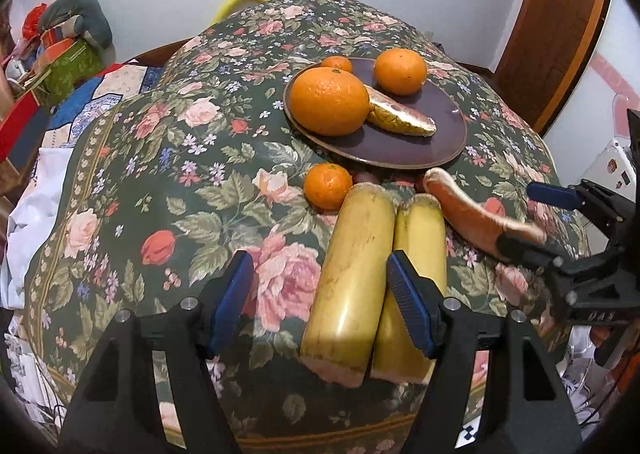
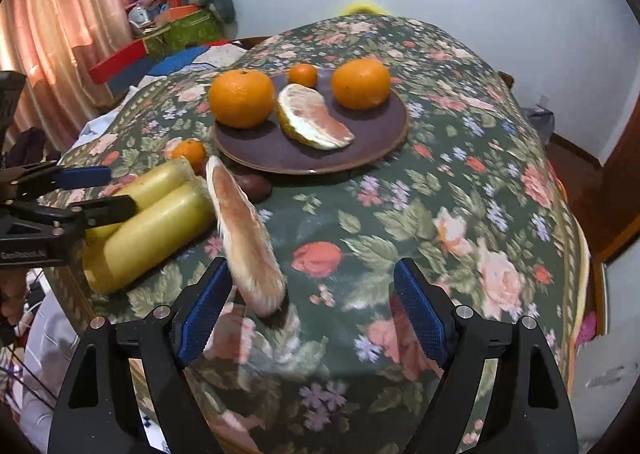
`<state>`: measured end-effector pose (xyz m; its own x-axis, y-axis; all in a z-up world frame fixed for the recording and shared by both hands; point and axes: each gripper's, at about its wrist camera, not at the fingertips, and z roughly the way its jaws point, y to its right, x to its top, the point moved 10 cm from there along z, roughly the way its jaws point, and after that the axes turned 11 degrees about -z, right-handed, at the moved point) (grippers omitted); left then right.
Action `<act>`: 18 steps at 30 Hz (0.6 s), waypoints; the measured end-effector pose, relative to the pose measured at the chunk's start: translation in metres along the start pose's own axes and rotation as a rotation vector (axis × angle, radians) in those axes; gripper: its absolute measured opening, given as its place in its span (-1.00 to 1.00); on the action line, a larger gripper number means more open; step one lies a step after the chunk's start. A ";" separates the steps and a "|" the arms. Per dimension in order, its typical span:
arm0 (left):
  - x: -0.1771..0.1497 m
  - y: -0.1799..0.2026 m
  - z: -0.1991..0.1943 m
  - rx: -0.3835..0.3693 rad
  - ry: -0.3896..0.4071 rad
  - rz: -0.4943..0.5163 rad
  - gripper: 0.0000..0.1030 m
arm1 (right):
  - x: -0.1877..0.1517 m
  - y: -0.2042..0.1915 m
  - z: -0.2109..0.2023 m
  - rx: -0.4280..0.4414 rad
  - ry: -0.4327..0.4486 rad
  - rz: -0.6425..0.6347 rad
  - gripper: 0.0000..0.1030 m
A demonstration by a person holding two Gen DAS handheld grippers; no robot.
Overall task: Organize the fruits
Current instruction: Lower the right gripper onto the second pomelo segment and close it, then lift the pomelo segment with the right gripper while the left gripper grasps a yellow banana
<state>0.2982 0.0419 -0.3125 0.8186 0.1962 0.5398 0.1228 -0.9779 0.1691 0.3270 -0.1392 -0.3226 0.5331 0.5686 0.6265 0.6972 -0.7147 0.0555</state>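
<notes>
A dark plate (image 1: 440,129) (image 2: 384,129) holds a large orange (image 1: 329,101) (image 2: 241,97), a second orange (image 1: 400,71) (image 2: 361,82), a tiny orange (image 1: 336,63) (image 2: 303,75) and a pomelo wedge (image 1: 400,118) (image 2: 312,121). Two yellow pomelo pieces (image 1: 352,274) (image 2: 152,225), a small orange (image 1: 328,185) (image 2: 190,153) and a pinkish pomelo wedge (image 1: 468,213) (image 2: 244,230) lie on the floral cloth before the plate. My left gripper (image 1: 320,294) (image 2: 100,189) is open over the nearer yellow piece. My right gripper (image 2: 312,310) (image 1: 524,217) is open, the pinkish wedge by its left finger.
A dark round fruit (image 2: 254,185) lies half hidden under the plate's front edge. Boxes and bundled cloth (image 2: 180,21) sit on a surface at the back left. A wooden door (image 1: 556,13) stands at the right. The table edge falls off close below both grippers.
</notes>
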 end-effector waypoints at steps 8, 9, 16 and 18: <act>0.004 0.013 0.017 -0.042 -0.032 0.028 0.09 | 0.011 -0.018 0.032 0.057 -0.029 -0.032 0.21; 0.004 0.015 0.020 -0.046 -0.035 0.036 0.02 | 0.013 -0.017 0.033 0.050 -0.023 -0.035 0.16; 0.009 0.023 0.038 -0.043 -0.061 0.041 -0.29 | 0.018 -0.019 0.030 0.111 0.007 -0.028 -0.47; 0.009 0.023 0.037 -0.036 -0.054 0.042 -0.29 | 0.018 -0.018 0.027 0.119 0.019 -0.019 -0.54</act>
<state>0.3293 0.0182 -0.3341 0.8517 0.1496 0.5023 0.0680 -0.9818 0.1770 0.3373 -0.1047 -0.3334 0.5112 0.5728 0.6408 0.7594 -0.6501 -0.0247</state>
